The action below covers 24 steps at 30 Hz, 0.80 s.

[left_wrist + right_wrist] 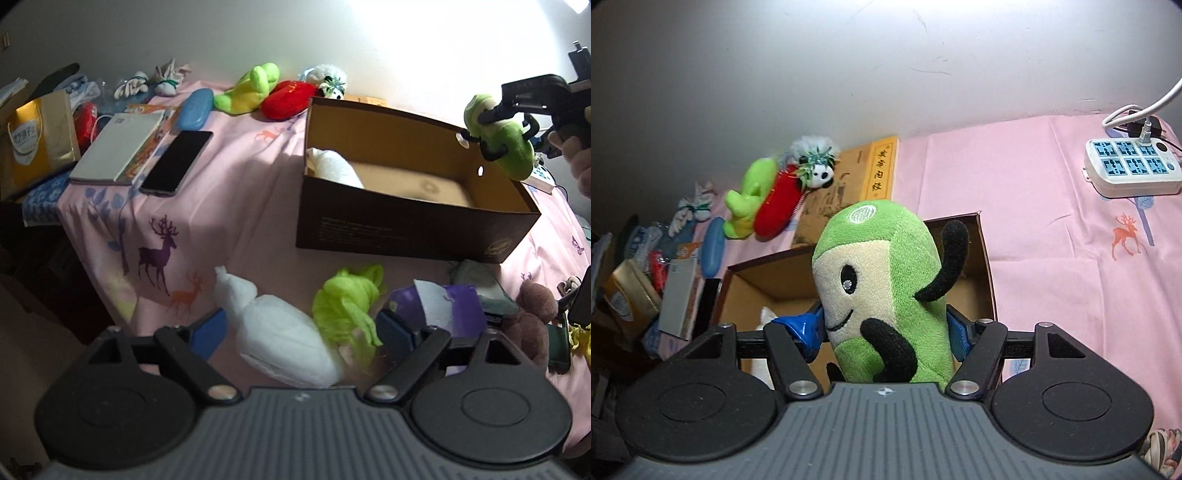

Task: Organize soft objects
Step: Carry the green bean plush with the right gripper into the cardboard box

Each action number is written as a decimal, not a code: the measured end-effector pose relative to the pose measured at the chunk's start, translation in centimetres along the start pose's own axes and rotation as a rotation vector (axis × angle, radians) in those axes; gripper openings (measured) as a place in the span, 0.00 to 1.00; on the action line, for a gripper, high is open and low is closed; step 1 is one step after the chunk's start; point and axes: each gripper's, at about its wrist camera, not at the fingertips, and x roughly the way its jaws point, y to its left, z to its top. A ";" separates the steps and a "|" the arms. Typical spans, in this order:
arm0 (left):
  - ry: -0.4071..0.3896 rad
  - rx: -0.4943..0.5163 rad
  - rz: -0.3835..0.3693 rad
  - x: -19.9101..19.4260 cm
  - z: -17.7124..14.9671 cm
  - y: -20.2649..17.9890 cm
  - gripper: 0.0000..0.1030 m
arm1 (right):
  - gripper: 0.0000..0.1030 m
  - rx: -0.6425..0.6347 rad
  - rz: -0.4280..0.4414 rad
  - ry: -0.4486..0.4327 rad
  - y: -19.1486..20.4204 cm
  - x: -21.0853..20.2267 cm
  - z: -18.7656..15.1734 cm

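Right tool (886, 328): blue pads clamped on a green plush figure with cream face and black limbs (882, 291), held above the open brown cardboard box (417, 225) at frame centre. Left tool (301, 332): fingers spread wide, gripping nothing, flanking a white-and-lime plush radish (291, 339) at lower centre on the pink deer-print cloth (229, 177).

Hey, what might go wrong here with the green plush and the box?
The right gripper holds the green plush over the box's far corner; released there, it may catch the rim and fall outside. The left gripper, open around the white cabbage plush, could also pinch the purple pouch beside it.
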 end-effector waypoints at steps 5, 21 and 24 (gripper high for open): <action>0.023 -0.028 0.025 0.7 -0.3 2.0 0.86 | 0.50 -0.097 -0.131 0.032 2.0 4.0 -0.6; 0.038 -0.019 -0.007 3.1 1.6 2.6 0.87 | 0.52 -0.252 -0.282 0.091 2.9 6.4 -0.4; 0.036 -0.006 -0.019 3.3 1.9 2.3 0.88 | 0.52 -0.245 -0.278 0.078 2.8 5.7 -0.4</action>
